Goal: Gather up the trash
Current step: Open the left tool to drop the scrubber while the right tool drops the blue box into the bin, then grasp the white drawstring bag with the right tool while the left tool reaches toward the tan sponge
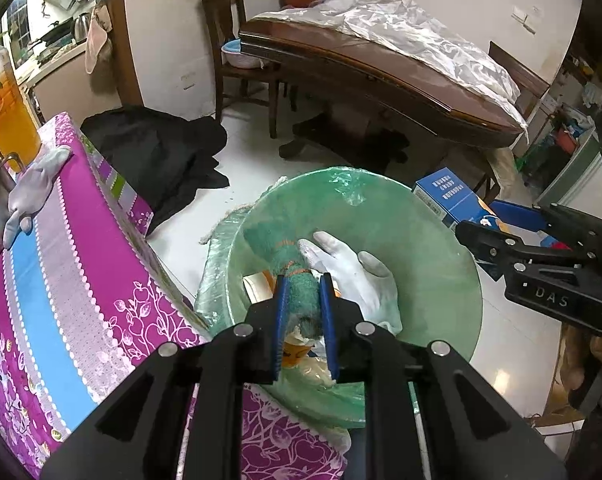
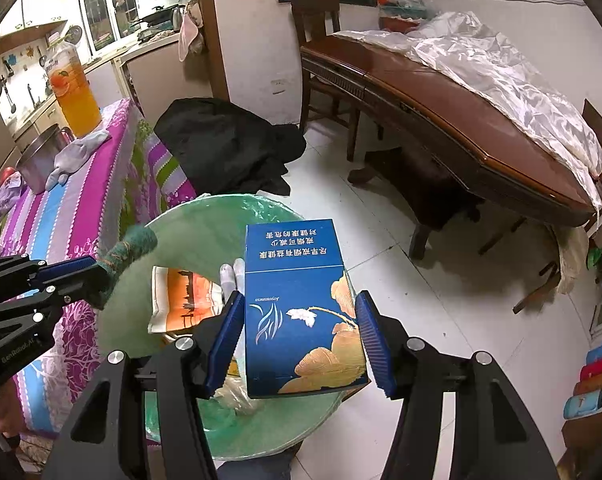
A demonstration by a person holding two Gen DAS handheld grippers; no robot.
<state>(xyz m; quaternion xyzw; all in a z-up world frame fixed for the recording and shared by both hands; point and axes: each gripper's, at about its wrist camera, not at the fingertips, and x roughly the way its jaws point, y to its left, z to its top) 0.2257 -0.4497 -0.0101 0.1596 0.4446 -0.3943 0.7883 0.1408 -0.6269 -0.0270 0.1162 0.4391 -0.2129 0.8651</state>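
A bin lined with a green bag [image 1: 421, 256] stands on the floor beside the table; it also shows in the right wrist view [image 2: 205, 232]. My left gripper [image 1: 305, 308] is shut on a green scouring pad [image 1: 301, 284] held over the bin's mouth; the pad also shows in the right wrist view [image 2: 129, 248]. My right gripper [image 2: 297, 336] is shut on a blue carton [image 2: 297, 304], held over the bin; the carton also shows in the left wrist view [image 1: 453, 196]. A white glove [image 1: 353, 276] and an orange wrapper [image 2: 181, 300] lie inside the bin.
A table with a purple floral cloth [image 1: 61, 280] is at left, bearing a white glove [image 1: 33, 192], a metal pot [image 2: 41, 160] and an orange drink jug [image 2: 75, 92]. A black cloth [image 1: 157, 148] lies on the floor. A wooden dining table [image 1: 381, 76] stands behind.
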